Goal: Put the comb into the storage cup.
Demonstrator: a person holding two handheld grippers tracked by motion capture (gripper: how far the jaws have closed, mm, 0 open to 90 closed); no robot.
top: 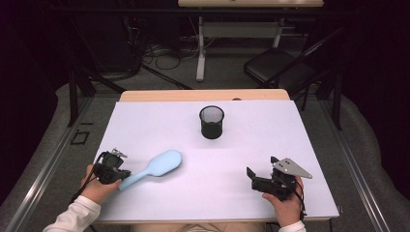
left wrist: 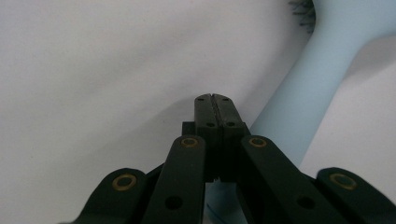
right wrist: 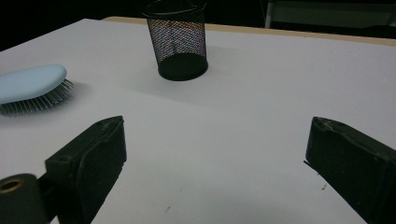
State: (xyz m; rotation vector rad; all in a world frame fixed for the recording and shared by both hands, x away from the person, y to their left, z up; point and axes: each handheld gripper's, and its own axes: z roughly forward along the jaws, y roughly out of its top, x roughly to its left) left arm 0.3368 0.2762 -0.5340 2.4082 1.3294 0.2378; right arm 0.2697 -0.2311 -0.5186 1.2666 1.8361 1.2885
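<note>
The left gripper (top: 117, 175), jaws closed and empty, sat beside the hairbrush (top: 153, 168) handle, which angled toward the mesh cup (top: 212, 122).

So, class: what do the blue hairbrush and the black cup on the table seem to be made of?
The hairbrush looks like smooth matte plastic: an even pale blue, softly rounded, with thin dark bristles beneath. The cup appears to be black wire mesh, probably metal: the table shows through its fine grid wall above a solid base.
</note>
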